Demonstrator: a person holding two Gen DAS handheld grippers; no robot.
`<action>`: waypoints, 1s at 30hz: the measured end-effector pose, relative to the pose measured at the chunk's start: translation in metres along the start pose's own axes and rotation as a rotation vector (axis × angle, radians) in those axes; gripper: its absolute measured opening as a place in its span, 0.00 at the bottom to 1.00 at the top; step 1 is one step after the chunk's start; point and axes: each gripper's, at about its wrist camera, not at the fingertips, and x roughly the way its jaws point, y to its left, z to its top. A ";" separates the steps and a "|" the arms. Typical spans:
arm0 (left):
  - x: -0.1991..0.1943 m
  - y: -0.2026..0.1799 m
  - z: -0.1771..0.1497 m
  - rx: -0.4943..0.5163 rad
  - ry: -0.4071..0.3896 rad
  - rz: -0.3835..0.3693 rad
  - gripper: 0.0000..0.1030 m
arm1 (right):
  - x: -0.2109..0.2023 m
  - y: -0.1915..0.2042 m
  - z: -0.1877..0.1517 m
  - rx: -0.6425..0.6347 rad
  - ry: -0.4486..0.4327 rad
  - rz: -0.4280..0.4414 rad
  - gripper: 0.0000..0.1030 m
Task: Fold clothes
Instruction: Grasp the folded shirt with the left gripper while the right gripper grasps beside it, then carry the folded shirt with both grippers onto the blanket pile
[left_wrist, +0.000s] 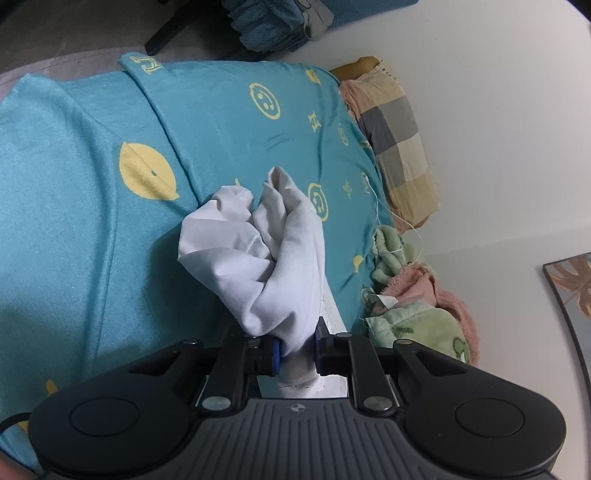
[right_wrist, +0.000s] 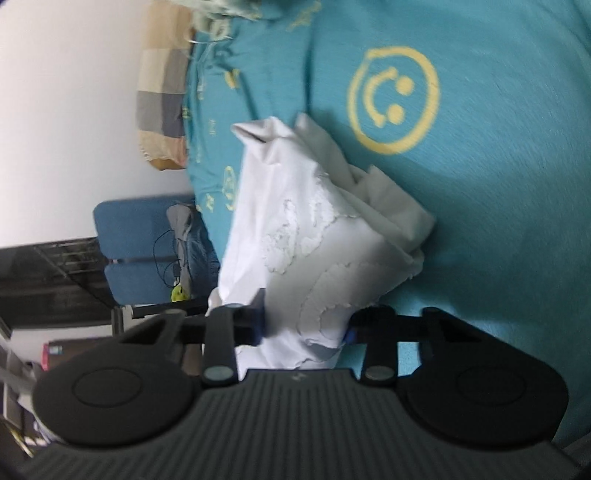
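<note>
A crumpled white garment hangs bunched above the teal bed sheet. My left gripper is shut on its lower end, the cloth pinched between the blue pads. In the right wrist view the same white garment shows an embroidered pattern and drapes forward over the sheet. My right gripper has a wide bunch of that cloth between its fingers, which stand fairly far apart; the view is blurred.
The bed sheet carries yellow smiley prints. A checked pillow and a pink and green fleece blanket lie by the white wall. A blue chair with a cable stands beside the bed. A framed picture leans at right.
</note>
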 end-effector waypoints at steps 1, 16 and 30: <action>-0.003 -0.002 0.000 0.004 0.002 -0.006 0.17 | -0.005 0.005 0.000 -0.015 -0.010 0.012 0.30; 0.126 -0.288 -0.040 0.193 0.140 -0.283 0.16 | -0.144 0.192 0.155 -0.199 -0.314 0.238 0.27; 0.282 -0.387 -0.139 0.458 0.353 -0.356 0.16 | -0.238 0.204 0.305 -0.419 -0.608 -0.005 0.28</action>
